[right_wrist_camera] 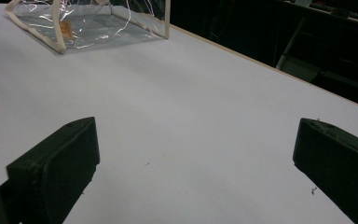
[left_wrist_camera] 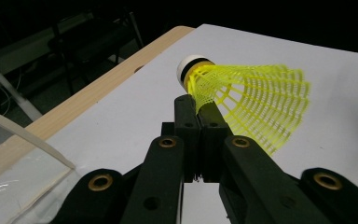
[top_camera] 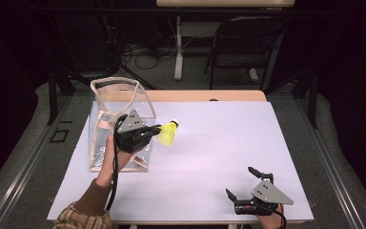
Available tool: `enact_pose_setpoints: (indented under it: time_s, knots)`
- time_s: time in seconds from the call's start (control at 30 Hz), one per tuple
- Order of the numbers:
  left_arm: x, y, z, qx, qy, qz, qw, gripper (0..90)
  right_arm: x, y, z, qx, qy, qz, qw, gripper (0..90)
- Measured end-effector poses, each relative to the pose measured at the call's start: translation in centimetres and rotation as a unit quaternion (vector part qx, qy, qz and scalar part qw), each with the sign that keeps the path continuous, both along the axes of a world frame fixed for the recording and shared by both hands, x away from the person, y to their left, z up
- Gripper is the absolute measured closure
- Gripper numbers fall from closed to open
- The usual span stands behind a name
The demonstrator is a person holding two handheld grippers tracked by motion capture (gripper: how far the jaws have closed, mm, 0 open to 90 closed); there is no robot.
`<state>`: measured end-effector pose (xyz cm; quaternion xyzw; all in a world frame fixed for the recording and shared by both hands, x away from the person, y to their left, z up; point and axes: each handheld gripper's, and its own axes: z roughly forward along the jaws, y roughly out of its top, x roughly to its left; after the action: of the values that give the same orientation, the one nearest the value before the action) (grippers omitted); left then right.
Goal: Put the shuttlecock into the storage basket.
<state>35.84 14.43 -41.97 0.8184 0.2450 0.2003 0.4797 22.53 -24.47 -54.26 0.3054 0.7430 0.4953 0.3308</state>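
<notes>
Beside the clear bag (top_camera: 119, 124) near the table's (top_camera: 209, 143) left edge, the left gripper (top_camera: 155, 130) pinches the yellow shuttlecock's (top_camera: 168, 134) skirt. Lift it over the bag's open rim before releasing. The right gripper (top_camera: 240, 183), jaws spread, rests near the front right corner.

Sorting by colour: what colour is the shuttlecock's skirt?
Bright yellow mesh on the shuttlecock, clearest in the left gripper view.

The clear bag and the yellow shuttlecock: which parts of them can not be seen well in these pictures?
- Clear bag: high view, left gripper and hand cover its near right side.
- Bag, right gripper view: top edge cuts it off.
- Shuttlecock: left gripper view, skirt rim blurred; jaws hide the pinched part.
</notes>
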Motion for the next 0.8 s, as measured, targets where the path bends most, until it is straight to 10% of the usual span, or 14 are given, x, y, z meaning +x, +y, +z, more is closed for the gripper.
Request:
enact_pose_setpoints:
  time_s: [0.8]
  knots:
    - [1.8,1.2,1.9,-0.004,-0.008,0.021,0.9997,88.9,0.0,0.0,0.0,-0.002,0.000,-0.001,1.0000,0.0]
